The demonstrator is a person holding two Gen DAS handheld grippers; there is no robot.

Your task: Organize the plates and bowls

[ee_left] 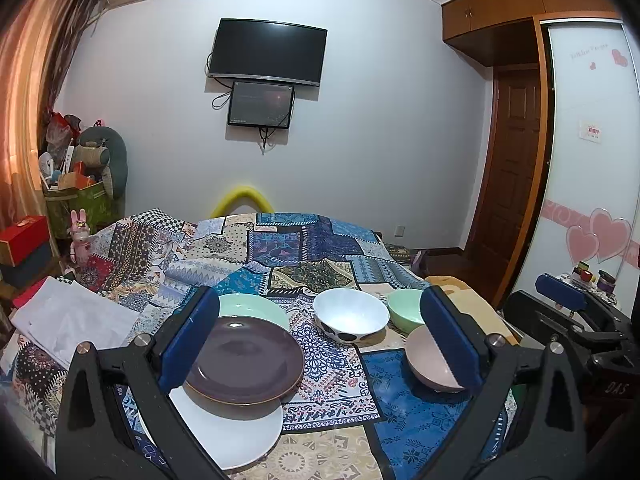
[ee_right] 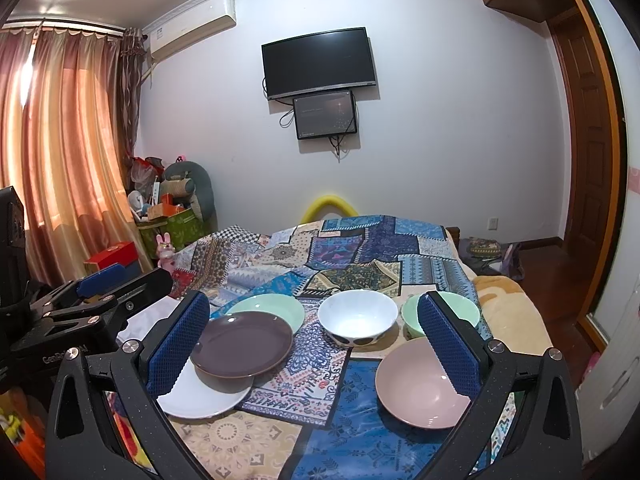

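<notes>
On the patchwork cloth a purple plate [ee_left: 244,360] [ee_right: 242,346] overlaps a white plate [ee_left: 228,436] [ee_right: 202,398] in front and a pale green plate [ee_left: 256,308] [ee_right: 276,308] behind. To the right stand a white bowl with black spots [ee_left: 351,316] [ee_right: 357,316], a small green bowl [ee_left: 404,306] [ee_right: 412,314] and a pink bowl [ee_left: 426,364] [ee_right: 416,386]. My left gripper [ee_left: 320,352] is open above the dishes, holding nothing. My right gripper [ee_right: 314,348] is also open and empty. Each gripper shows at the edge of the other's view.
The patchwork cloth [ee_left: 304,256] covers a bed. Folded white cloth [ee_left: 76,324] lies at its left edge, a beige blanket [ee_right: 508,300] at its right. Boxes and a bin of clutter [ee_right: 172,216] stand by the curtain on the left; a wardrobe [ee_left: 588,160] stands on the right.
</notes>
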